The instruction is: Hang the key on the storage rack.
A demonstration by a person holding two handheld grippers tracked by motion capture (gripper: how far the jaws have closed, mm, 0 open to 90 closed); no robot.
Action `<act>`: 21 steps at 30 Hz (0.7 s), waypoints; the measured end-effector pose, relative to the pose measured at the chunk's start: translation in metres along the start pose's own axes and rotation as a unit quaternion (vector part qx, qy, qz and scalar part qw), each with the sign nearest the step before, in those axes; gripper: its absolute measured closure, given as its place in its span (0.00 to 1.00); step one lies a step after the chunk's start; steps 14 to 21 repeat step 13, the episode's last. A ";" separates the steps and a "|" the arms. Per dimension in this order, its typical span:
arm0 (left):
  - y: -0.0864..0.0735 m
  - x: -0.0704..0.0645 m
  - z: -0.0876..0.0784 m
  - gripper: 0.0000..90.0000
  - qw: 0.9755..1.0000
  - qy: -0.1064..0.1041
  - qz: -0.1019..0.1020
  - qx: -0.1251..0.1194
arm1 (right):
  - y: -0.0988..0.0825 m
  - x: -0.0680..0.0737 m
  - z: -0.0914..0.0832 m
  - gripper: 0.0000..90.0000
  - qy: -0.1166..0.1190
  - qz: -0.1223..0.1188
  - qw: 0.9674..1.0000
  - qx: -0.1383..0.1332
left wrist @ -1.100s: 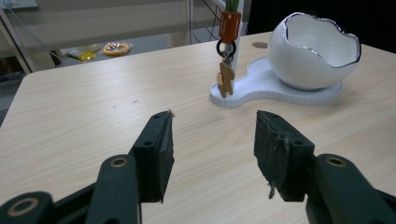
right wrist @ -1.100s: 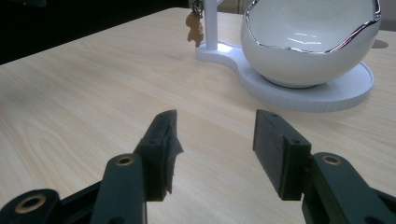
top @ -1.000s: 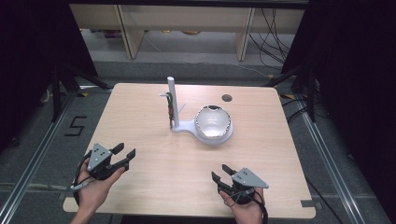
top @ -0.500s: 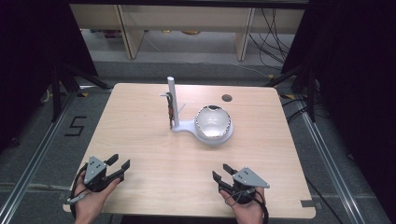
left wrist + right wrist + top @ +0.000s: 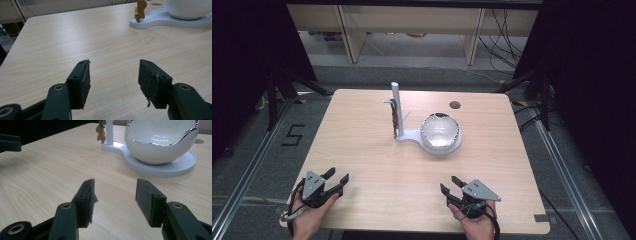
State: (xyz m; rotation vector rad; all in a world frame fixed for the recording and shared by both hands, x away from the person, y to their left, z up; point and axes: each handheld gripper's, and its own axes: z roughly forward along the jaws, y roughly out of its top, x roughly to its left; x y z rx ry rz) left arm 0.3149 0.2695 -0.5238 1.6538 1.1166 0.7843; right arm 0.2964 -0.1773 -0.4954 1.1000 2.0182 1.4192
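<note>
A white bowl [image 5: 440, 131] with a wavy silver rim sits on a white stand [image 5: 412, 135] at the middle of the table. The stand has an upright post [image 5: 396, 107], and a small brown charm [image 5: 395, 117] hangs beside it. My left gripper [image 5: 337, 175] rests near the front left corner. Its jaws have just been opening and nothing is between them [image 5: 113, 67]. My right gripper [image 5: 449, 183] is near the front edge, right of centre, open and empty [image 5: 115, 186]. The bowl [image 5: 160, 142] and charm [image 5: 100, 132] are well ahead of it.
A small round hole [image 5: 455, 105] lies in the tabletop behind the bowl. Wooden shelving stands beyond the far edge. Metal frame rails run along the floor on both sides, with a "5" mark [image 5: 293, 135] on the floor at left. Bare wood separates the grippers from the stand.
My left hand has come down and back toward the front edge of the table, and its jaws stand a little wider. The right hand has stayed put.
</note>
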 end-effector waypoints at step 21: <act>-0.001 -0.001 0.000 0.47 1.000 0.007 0.003 -0.012 | -0.003 0.000 0.001 0.56 0.001 0.004 1.000 0.007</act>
